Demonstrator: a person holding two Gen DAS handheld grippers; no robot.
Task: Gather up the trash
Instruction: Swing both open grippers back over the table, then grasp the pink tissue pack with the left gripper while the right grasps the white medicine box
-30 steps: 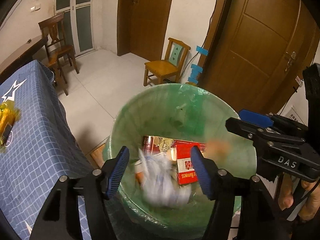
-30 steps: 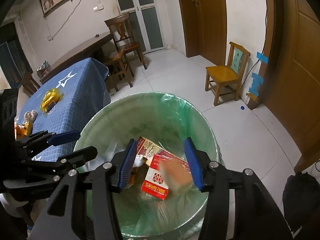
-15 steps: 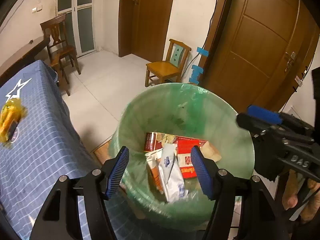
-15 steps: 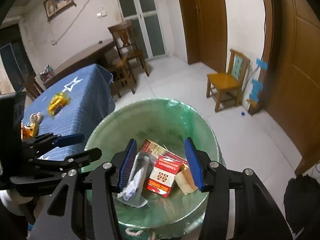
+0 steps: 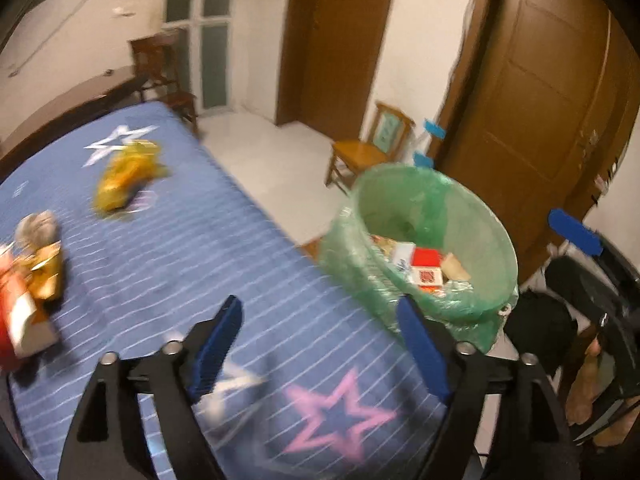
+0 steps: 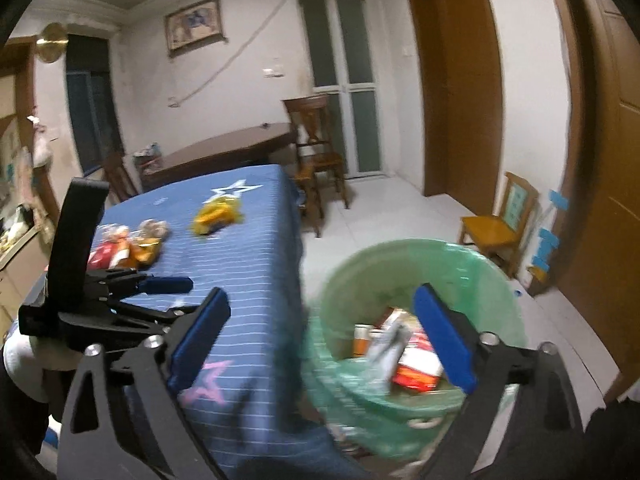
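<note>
A green-lined trash bin stands beside the blue table and holds a red box, a white packet and other wrappers. On the blue tablecloth lie a yellow wrapper, a red-and-white pack and gold wrappers. My left gripper is open and empty over the table's near end. My right gripper is open and empty, straddling the table edge and the bin.
A small wooden chair stands by the brown door. A dark chair and a wooden table stand behind the blue table. White tiled floor lies between them.
Both grippers pulled up and left, away from above the bin; the left one now looks over the blue table. The dropped white packet and tan piece have settled in the bin.
</note>
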